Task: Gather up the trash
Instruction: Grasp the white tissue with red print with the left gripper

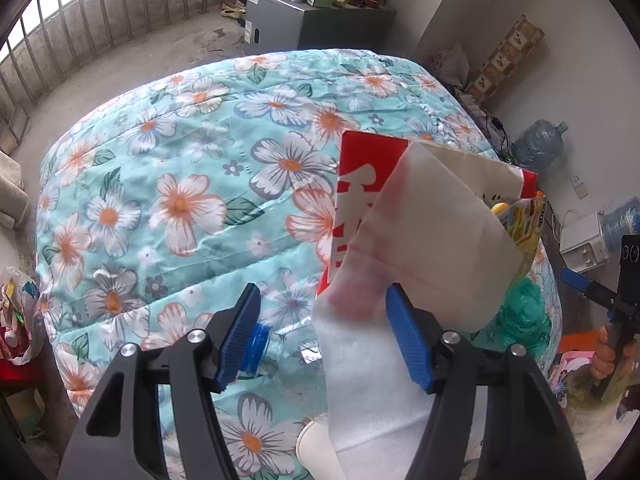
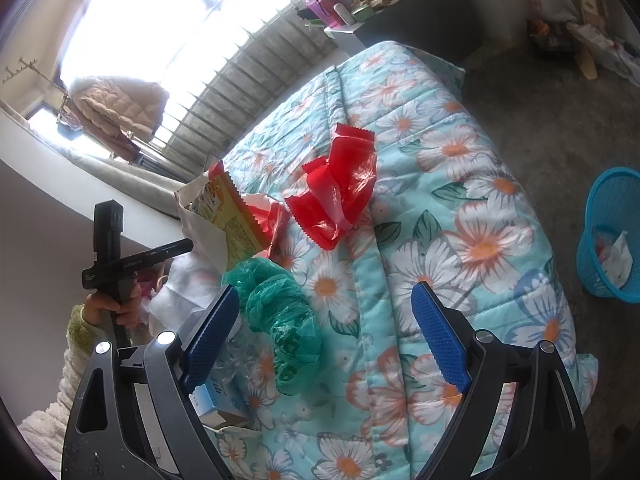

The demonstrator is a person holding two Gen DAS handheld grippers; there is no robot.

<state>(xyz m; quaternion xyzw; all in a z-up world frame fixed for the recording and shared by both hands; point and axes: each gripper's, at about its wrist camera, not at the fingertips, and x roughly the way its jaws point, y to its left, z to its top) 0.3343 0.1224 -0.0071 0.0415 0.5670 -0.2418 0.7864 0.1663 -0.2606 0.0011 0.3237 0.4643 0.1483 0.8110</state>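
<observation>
My left gripper (image 1: 324,332) is open above the floral quilt (image 1: 168,184). A white foam sheet (image 1: 420,248) lies between its fingers, against the right pad. Behind it stands a red and white bag (image 1: 356,184) with a yellow snack wrapper (image 1: 520,220). A clear bottle with a blue cap (image 1: 258,346) lies under the left pad. My right gripper (image 2: 324,336) is open over a crumpled green net bag (image 2: 280,320). A red plastic wrapper (image 2: 336,188) lies farther on the quilt (image 2: 460,220). The yellow wrapper (image 2: 228,208) sits left of it.
A blue mesh bin (image 2: 612,232) with some trash in it stands on the floor to the right of the bed. A grey cabinet (image 1: 304,24) with clutter stands beyond the bed. A small box (image 2: 218,400) lies under my right gripper's left finger.
</observation>
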